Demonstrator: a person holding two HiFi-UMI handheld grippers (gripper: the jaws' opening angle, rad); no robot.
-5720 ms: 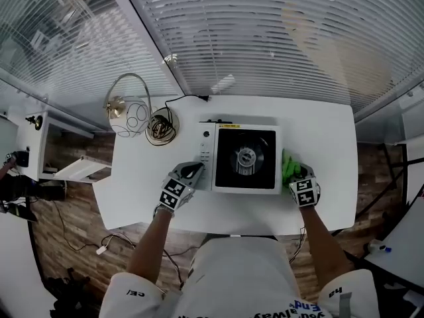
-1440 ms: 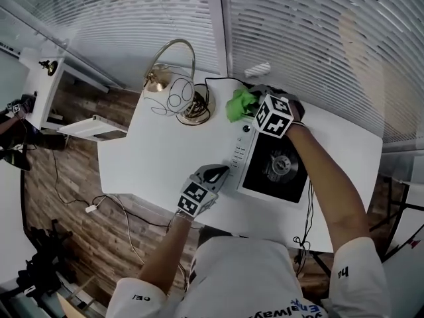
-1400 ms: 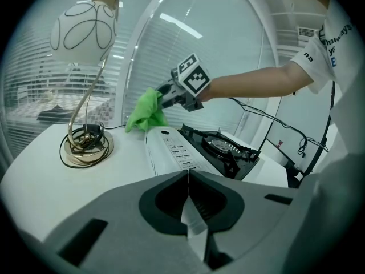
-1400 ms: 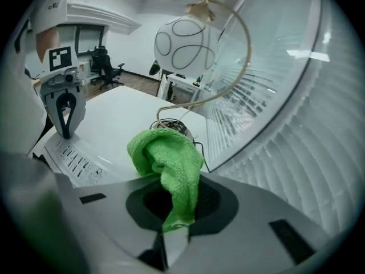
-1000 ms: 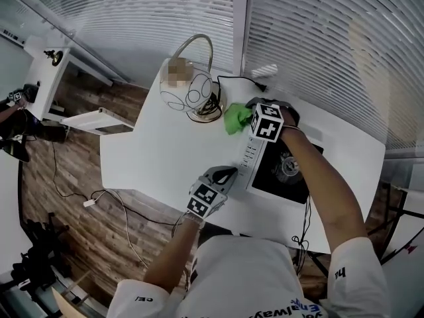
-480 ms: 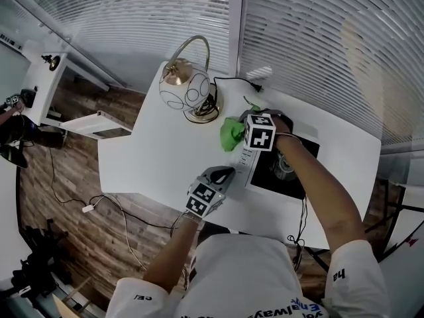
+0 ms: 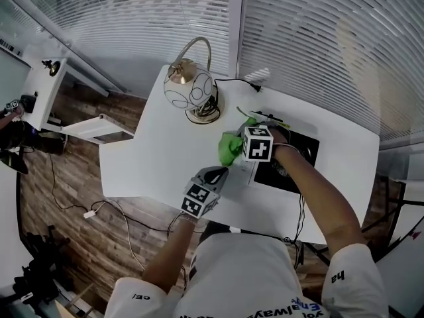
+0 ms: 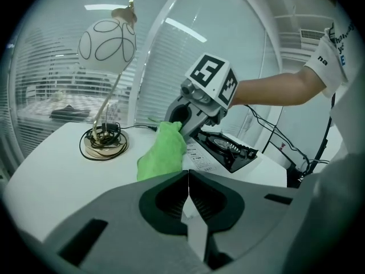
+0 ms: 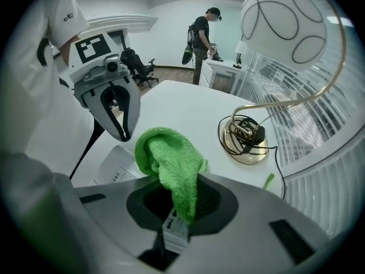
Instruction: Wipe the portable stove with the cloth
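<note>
White slatted blinds (image 7: pixel 318 38) are seen behind a white table (image 7: pixel 142 151) with a smooth matt top, and a floor (image 7: pixel 73 197) of brown wood planks is seen under it. On the table a portable stove (image 8: pixel 228 149) is placed: a flat square body, white at the sides, with a black top and a round metal burner in the middle. A narrow white strip with small print runs along its left side.

The jaws of the right gripper (image 9: pixel 181 210) are closed on a green cloth (image 9: pixel 168 158), and one fold of it is pinched between them. The cloth is of soft, fuzzy fabric, and it bulges out of the jaws in a loose rounded bundle. It is held at the left side of the stove, over the printed strip and the table just beside it. Whether it touches the surface cannot be told, because its lower end is hidden.

The left gripper (image 8: pixel 188 187) is closed with its jaws together, and nothing is held between them. It is kept low over the table, near the front left corner of the stove and apart from the cloth.

A lamp (image 7: pixel 191 91) stands farther back on the table: a white globe shade with thin black loops, a curved brass arm and a round brass base with a black cable coiled on it
</note>
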